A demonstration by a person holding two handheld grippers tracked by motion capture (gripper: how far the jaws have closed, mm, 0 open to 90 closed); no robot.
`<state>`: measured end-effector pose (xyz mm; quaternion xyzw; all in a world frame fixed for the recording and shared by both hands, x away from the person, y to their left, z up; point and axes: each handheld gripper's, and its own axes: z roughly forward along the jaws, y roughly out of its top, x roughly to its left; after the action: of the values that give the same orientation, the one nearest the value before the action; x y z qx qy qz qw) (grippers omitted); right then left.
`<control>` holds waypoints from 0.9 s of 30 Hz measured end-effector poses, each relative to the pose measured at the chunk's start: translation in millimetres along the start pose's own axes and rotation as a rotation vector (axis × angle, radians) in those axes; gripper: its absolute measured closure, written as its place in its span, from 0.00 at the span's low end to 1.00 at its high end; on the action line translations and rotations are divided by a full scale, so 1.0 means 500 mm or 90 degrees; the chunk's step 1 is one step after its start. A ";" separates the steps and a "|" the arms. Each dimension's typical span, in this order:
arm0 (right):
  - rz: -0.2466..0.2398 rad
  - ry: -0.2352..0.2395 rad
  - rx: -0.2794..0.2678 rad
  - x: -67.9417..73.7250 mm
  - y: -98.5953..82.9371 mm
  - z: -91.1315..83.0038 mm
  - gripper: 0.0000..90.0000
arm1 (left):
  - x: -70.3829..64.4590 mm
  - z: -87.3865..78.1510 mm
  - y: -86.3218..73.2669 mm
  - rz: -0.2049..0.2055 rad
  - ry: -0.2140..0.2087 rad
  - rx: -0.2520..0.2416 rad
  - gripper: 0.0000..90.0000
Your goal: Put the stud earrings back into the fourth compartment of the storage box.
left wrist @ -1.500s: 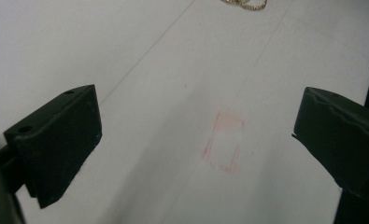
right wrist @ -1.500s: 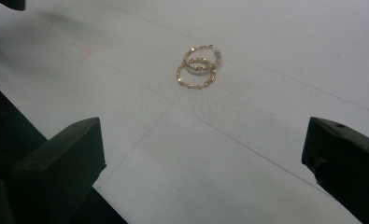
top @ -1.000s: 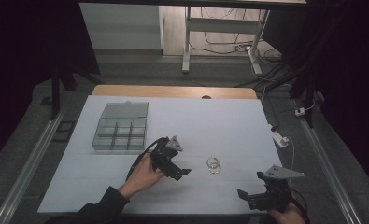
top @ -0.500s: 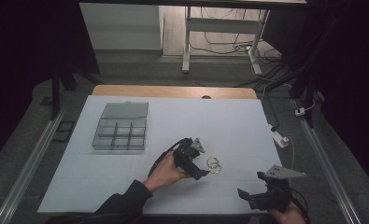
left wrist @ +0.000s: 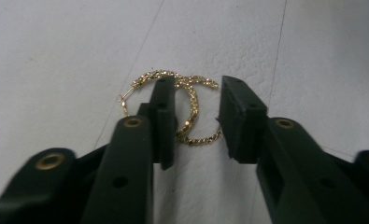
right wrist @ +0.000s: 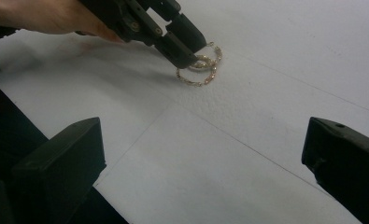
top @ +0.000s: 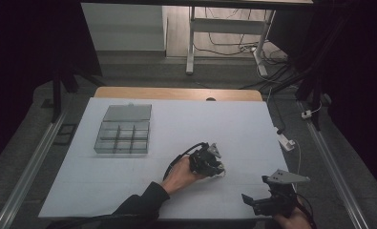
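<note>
Two gold chain-textured hoop earrings [left wrist: 198,139] lie overlapping on the white table [top: 129,181]. My left gripper [left wrist: 198,93] is open and low over them. Its left jaw stands on or just over one hoop, and the other hoop lies in the gap between the jaws. In the right gripper view the left gripper [right wrist: 187,46] reaches in from the upper left onto the earrings [right wrist: 196,77]. My right gripper [top: 251,202] rests near the table's front right edge, wide open with nothing between its jaws [right wrist: 203,135]. In the high view the left gripper [top: 215,164] is right of the table's centre.
A clear compartment box [top: 123,138] with its lid [top: 128,113] folded back sits at the table's left rear. A white plug adapter [top: 284,140] with a cable lies at the right edge. Metal rails run along both sides of the table.
My left gripper has moved to the right across the table and come down over the earrings. The right gripper has stayed where it was.
</note>
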<state>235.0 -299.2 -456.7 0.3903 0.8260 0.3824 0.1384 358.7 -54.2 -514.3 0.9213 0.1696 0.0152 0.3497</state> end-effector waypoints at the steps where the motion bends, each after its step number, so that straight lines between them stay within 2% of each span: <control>1: -0.002 0.000 0.001 0.000 0.000 0.000 0.00 | 0.000 0.003 0.001 0.006 0.005 0.005 0.79; 8: -0.009 -0.002 0.000 0.002 0.000 0.001 0.00 | -0.007 0.027 0.008 0.012 0.022 0.022 0.88; 14: -0.011 -0.002 0.002 0.002 0.000 0.001 0.00 | -0.009 0.023 0.009 0.006 0.033 0.024 0.95; 16: -0.012 -0.002 0.002 0.002 0.000 0.001 0.00 | -0.007 0.016 0.007 -0.001 0.025 0.018 0.95; 20: -0.009 -0.002 0.001 0.001 0.000 0.001 0.00 | -0.004 -0.008 0.006 0.004 0.033 0.030 0.95; 27: -0.007 -0.003 0.001 0.001 0.000 0.000 0.00 | -0.001 -0.061 -0.006 -0.003 0.030 0.038 0.95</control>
<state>234.7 -298.7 -456.6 0.3865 0.8283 0.3801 0.1419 353.1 -33.0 -493.2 0.9304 0.1803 0.0308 0.3177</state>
